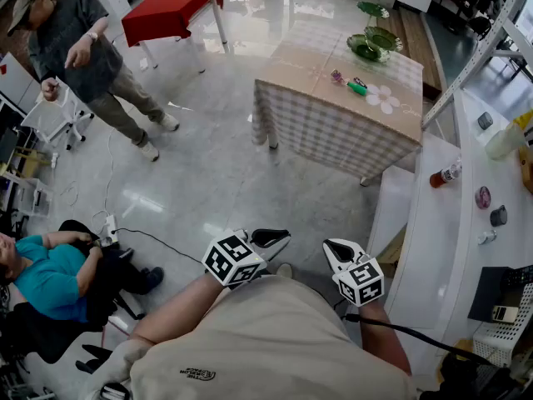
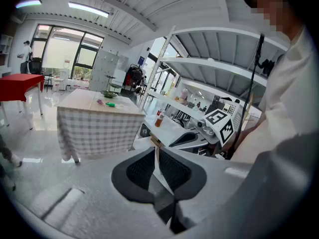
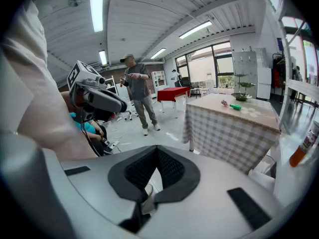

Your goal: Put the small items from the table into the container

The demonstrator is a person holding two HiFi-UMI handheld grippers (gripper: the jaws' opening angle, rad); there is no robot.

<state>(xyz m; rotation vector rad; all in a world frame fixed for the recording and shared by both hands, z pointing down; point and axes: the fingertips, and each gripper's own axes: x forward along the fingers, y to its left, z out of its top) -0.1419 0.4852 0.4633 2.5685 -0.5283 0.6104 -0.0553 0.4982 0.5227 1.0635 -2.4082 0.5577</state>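
Checked cloth covers the table (image 1: 333,127) well ahead of both my tools, and that is where the work lies. A green item (image 1: 357,88) and a small pink item (image 1: 337,77) lie just beside each other on its top, and the green glass dishes (image 1: 375,40) stand beyond them at the far end. I take one of those dishes for the container, though I cannot be sure from here.

I hold the left gripper (image 1: 271,238) and the right gripper (image 1: 337,248) close to my body, tipped downward. Each has its pads pressed together on nothing; I see no reason to spread them until I am near the items.

Between my jaws and the table is only the floor (image 1: 216,182), with nothing blocking the way. Beside the right gripper runs a white counter (image 1: 429,248) with a bottle (image 1: 445,174) on it. Well off to the left gripper's side a standing person (image 1: 92,57) and a seated person (image 1: 46,273) keep apart from my path, with a cable (image 1: 158,240) trailing near the seated one.
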